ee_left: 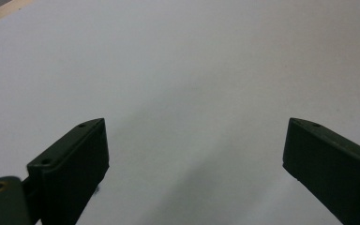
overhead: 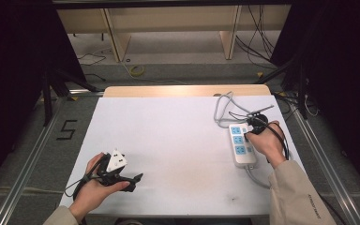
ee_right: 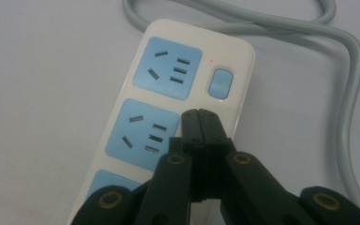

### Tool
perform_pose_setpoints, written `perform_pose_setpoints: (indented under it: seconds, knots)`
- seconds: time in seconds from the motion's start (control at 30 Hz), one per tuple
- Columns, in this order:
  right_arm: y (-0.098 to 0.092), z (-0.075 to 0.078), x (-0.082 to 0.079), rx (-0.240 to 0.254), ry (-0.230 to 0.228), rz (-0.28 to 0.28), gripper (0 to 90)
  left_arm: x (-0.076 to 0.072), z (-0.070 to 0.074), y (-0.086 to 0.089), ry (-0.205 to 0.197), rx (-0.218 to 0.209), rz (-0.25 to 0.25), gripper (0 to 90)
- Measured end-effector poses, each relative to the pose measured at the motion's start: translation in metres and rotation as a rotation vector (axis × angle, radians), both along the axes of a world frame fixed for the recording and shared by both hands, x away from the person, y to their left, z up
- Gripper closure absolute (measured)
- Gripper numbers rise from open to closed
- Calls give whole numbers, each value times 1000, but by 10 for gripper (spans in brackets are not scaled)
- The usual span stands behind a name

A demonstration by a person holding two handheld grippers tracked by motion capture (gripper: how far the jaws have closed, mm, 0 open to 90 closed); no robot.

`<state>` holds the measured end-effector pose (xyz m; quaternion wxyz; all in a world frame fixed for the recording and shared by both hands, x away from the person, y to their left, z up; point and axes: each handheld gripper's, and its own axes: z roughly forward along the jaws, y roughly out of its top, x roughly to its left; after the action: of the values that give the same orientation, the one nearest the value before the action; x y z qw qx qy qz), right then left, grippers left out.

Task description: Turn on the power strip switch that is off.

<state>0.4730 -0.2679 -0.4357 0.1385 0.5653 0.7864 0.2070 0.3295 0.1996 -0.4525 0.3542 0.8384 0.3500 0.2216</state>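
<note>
Closed right claw (ee_right: 201, 115) over power strip (ee_right: 168, 117) lying lengthwise front-to-back.

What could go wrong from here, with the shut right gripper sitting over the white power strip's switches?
1. The right gripper, jaws shut, has its tips on the white power strip beside the middle blue socket; a slip could miss the switch there or scrape the socket face.
2. The strip lies loose on the white table cover; pressing off-centre may tilt or skid it.
3. The grey cable loops close by and could snag the gripper as it withdraws.
</note>
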Motion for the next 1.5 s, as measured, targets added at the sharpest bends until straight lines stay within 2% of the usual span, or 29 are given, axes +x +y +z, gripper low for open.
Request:
perform_pose_setpoints:
  seconds: [0.43,0.77,1.2,1.5]
  knots:
    - [0,3,-3,20,-23,15,900,0,0,1,1,-6,9,72]
    - [-1,5,-8,43,-60,29,848,0,0,1,1,-3,11,74]
    - [2,13,-26,80,-119,79,750,0,-1,1,6,2,13,74]
    - [9,11,-38,109,-128,113,689,0,-1,1,6,-2,20,74]
